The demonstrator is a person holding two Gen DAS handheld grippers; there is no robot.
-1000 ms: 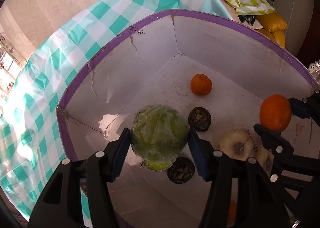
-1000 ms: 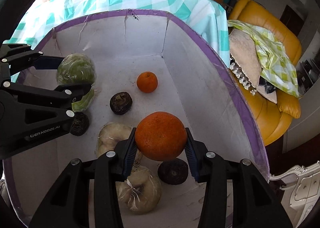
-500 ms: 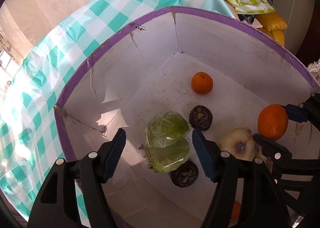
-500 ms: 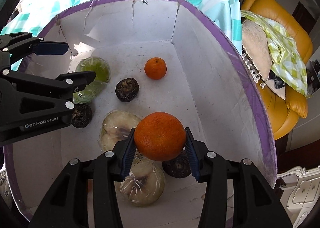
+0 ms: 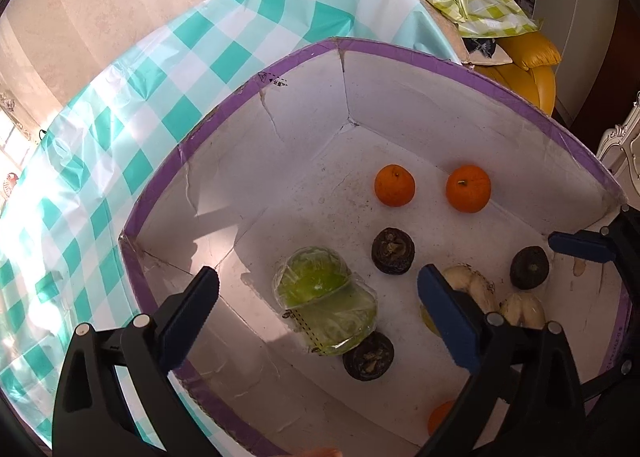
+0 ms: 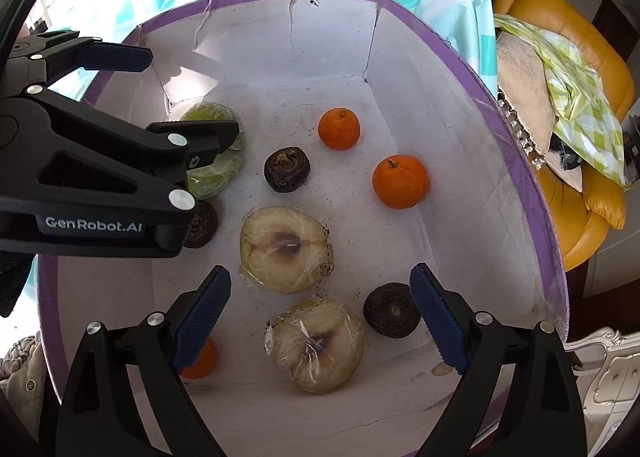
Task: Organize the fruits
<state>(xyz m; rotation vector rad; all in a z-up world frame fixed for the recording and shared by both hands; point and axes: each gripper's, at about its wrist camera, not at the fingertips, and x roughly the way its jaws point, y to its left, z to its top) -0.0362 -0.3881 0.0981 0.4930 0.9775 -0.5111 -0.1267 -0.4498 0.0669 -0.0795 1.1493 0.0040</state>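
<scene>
1. Left wrist view: the left gripper (image 5: 318,299) hangs above the box (image 5: 440,61) with its jaws spread wide and nothing between them. The wrapped green fruit (image 5: 326,307) lies on the box floor between and just beyond the fingertips, resting against a dark round fruit (image 5: 368,355) below it.
2. Right wrist view: the right gripper (image 6: 320,309) is also spread and empty. Two wrapped pale fruit halves (image 6: 286,249) lie between its fingers, one nearer (image 6: 316,343), and a dark fruit (image 6: 392,311) sits just inside the right finger.
3. Two oranges (image 6: 400,183) sit ahead of the right fingers, the farther orange (image 6: 339,129) well apart from the wall; another dark fruit (image 6: 287,169) lies between them and the green one.
4. Risk: round fruit rolls. A nudge from a descending finger could probably send an orange or a dark fruit across the floor and scramble any grouping.
5. Risk: the plastic wrap looks slippery and loose. Pinching film rather than flesh could let a half slide out or tear the wrap.
6. Risk: the two tools are near each other over the same box; reaching inward together could make them collide.
7. Risk: an orange (image 6: 200,359) sits partly hidden behind the right tool's left finger, easy to overlook or strike.
8. Risk: the torn cardboard walls could catch a fingertip.
</scene>
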